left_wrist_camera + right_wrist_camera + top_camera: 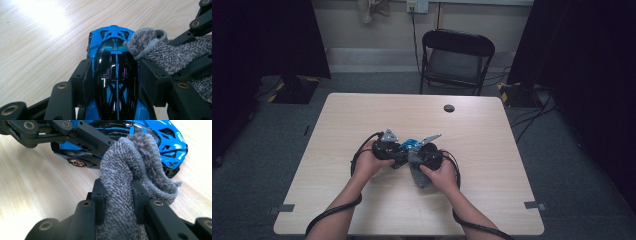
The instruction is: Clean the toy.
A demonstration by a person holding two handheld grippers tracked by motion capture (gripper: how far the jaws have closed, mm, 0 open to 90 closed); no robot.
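Observation:
A blue toy car (115, 72) with a glossy black roof sits on the wooden table (362, 115). My left gripper (113, 75) is shut on the toy car, one pad on each flank. A grey cloth (125, 177) is bunched between the pads of my right gripper (119, 195), which is shut on it. The cloth's folded edge (147, 42) lies against the car's roof near the blue end, and the car (155, 137) shows just behind it. From above, both grippers (384, 145) (427, 155) meet at the car (411, 145) near the table's middle.
A small dark round hole (449, 108) marks the table's far side. A black folding chair (457, 60) stands behind the table. Dark curtains hang at both sides, and cables trail on the floor at the right.

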